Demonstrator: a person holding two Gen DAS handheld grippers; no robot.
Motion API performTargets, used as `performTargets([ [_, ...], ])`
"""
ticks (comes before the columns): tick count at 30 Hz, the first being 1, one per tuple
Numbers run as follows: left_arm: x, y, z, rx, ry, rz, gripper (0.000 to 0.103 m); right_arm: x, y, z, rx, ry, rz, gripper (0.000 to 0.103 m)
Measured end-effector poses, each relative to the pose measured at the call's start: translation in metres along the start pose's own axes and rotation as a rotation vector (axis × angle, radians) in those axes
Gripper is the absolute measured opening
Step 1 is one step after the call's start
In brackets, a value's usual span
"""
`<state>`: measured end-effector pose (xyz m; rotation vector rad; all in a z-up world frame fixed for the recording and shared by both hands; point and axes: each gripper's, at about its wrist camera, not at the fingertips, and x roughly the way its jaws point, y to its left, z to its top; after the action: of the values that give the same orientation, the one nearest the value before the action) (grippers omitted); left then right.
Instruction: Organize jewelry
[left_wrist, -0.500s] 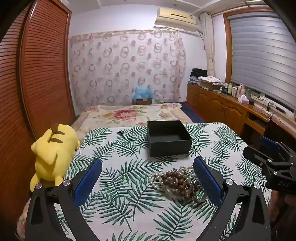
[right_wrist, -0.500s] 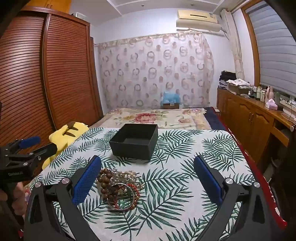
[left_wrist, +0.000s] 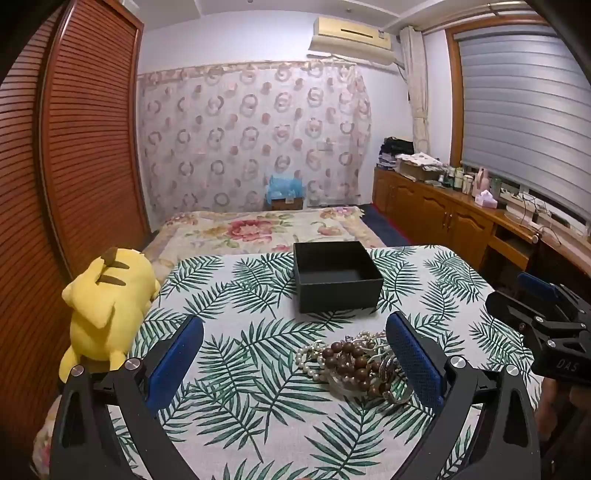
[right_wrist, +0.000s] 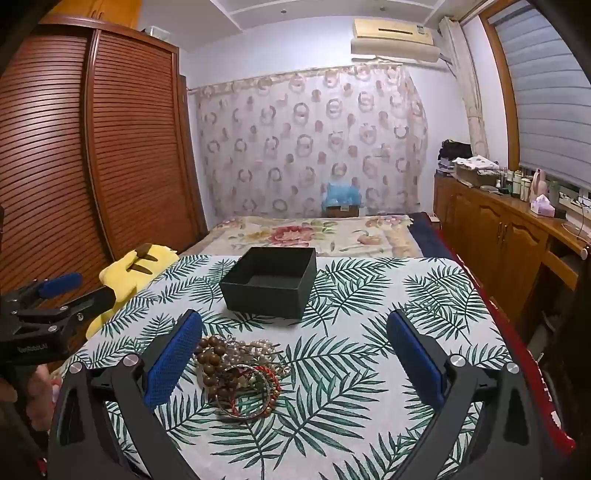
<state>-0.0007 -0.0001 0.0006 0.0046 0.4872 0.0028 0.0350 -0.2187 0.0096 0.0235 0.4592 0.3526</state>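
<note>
Nearest, both sets of fingers stand spread wide and grasp nothing: the left gripper (left_wrist: 294, 354) and the right gripper (right_wrist: 294, 352) hover over the leaf-print counter (right_wrist: 369, 369). The jewelry pile (right_wrist: 238, 373), beads, pearls and bangles tangled together, lies on the counter just in front of the black box (right_wrist: 271, 286). Best to pinch one strand at the pile's edge, lift slowly so others fall free, then carry it beyond into the empty box.

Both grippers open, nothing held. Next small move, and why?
Probably ease the left gripper forward and slightly right until its open jaws straddle the tangled pile of brown-bead and pearl jewelry. The pile sits against its right finger, and the open black square box behind looks empty.
</note>
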Motion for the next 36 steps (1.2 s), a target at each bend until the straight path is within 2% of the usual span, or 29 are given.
performTargets([
  [36,-0.0051,0.0013,0.0049,-0.003,-0.009,0.000,0.096,-0.0006,0.0069,0.0002,0.002,-0.005,0.005,0.101],
])
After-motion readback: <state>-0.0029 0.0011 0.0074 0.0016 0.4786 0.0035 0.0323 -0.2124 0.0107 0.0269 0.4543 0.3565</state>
